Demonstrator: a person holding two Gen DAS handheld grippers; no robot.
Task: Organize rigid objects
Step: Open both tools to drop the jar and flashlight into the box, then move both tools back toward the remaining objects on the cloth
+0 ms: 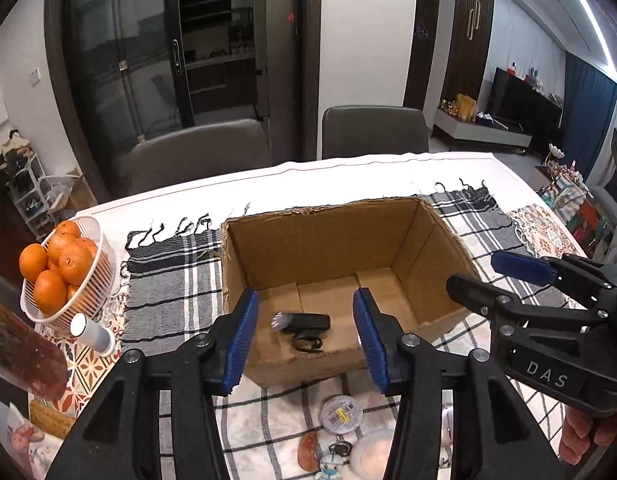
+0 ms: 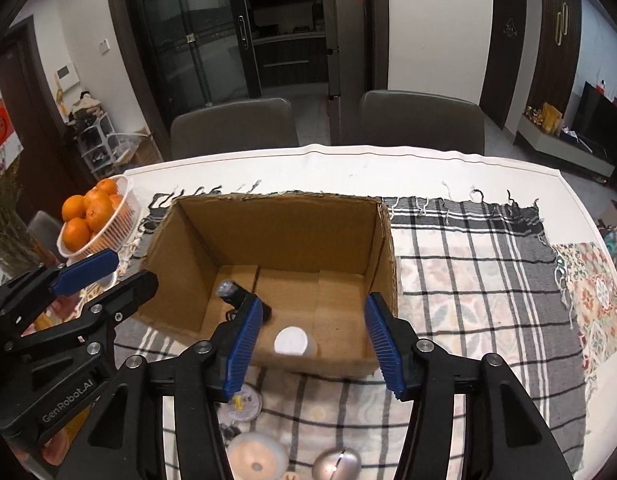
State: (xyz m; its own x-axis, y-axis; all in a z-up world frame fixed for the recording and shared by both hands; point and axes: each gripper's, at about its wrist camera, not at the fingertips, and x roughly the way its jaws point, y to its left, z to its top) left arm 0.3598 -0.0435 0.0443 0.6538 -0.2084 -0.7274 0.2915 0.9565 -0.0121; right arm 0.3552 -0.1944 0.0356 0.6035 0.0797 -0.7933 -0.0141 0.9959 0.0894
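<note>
An open cardboard box [image 1: 412, 240] [image 2: 276, 228] stands on a plaid cloth. A black flashlight [image 1: 304, 322] [image 2: 238, 294] lies on the box floor at the near left. In the right wrist view a small white-capped jar [image 2: 291, 342], slightly blurred, is inside by the near wall. My left gripper [image 1: 306, 340] [image 2: 116, 276] hangs open above the box's near edge, with nothing between its blue pads. My right gripper [image 2: 312, 340] [image 1: 488, 276] is open too, over the near right of the box, and holds nothing.
A white basket of oranges [image 1: 68, 272] [image 2: 94, 216] and a white tube [image 1: 94, 332] sit left of the box. Small items lie on the cloth in front: a round tin [image 1: 342, 416], a white disc [image 2: 256, 460], a silver oval object [image 2: 336, 464]. Two chairs [image 1: 372, 132] stand behind the table.
</note>
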